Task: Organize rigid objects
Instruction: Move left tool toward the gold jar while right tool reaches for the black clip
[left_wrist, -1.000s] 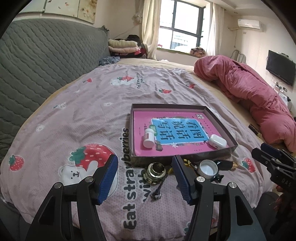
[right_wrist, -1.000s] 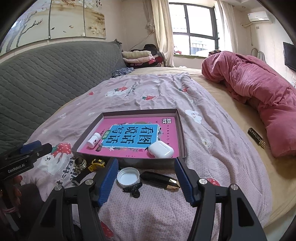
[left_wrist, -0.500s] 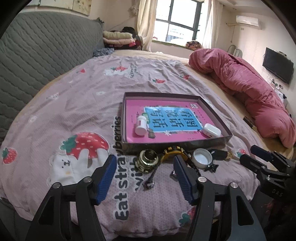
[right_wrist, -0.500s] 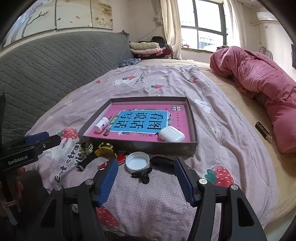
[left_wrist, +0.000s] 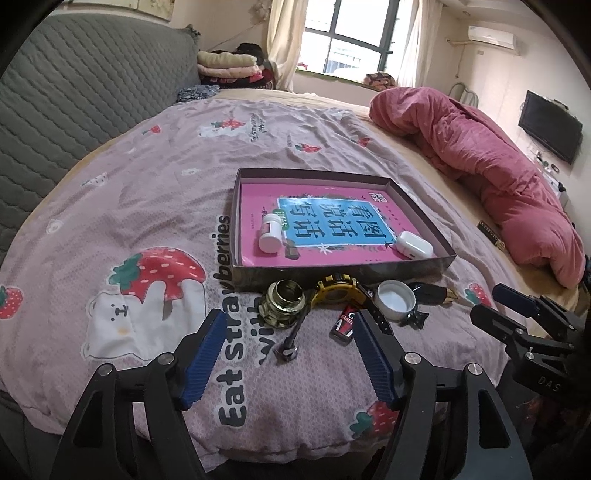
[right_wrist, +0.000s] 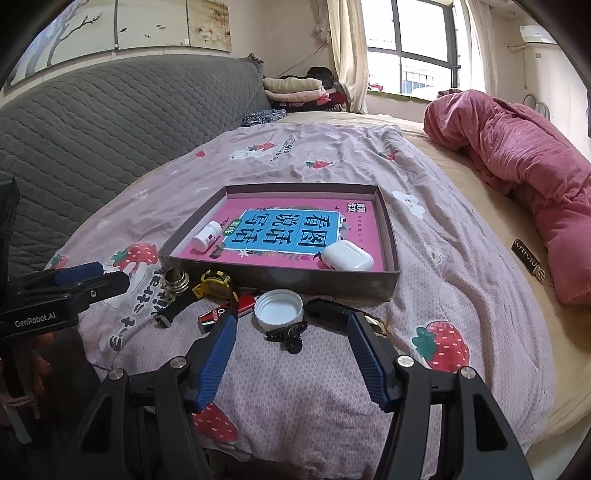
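left gripper (left_wrist: 288, 332): blue-padded fingers spread wide, nothing between them; held low over the near bed edge, aimed at 12 o'clock toward the box.
right gripper (right_wrist: 290, 330): jaws released wide, empty; same low pose, aimed at 12 o'clock. Black clip and white cap sit in the gap ahead of its tips.
shallow grey cardboard box (left_wrist: 332, 271): one, flat on the pink strawberry-print bedsheet (left_wrist: 147, 184), long axis 9-to-3 in the left view.
pink-and-blue book (left_wrist: 325, 221): one, flat in the box, covers its floor.
small white pill bottle (left_wrist: 271, 232): one, lying on its side in the box at the 9 o'clock end, long axis near 12-to-6, base toward the camera.
white earbud case (left_wrist: 413, 243): one, in the box's near 3 o'clock corner, lying flat.
small dark object (left_wrist: 291, 252): one, beside the bottle; too small to identify.
outside the box, row along its near wall, left view: brass-coloured round jar (left_wrist: 282, 302), yellow-black watch (left_wrist: 336, 293) with strap running toward 6, white round cap (left_wrist: 393, 301) open side up, black-and-gold pen-like piece (left_wrist: 432, 291) long axis 9-to-3. One each.
black binder clip (right_wrist: 288, 334): one, just at 6 o'clock of the cap.
red-black small packet (left_wrist: 345, 325): one seen, partly behind the left gripper's right finger.
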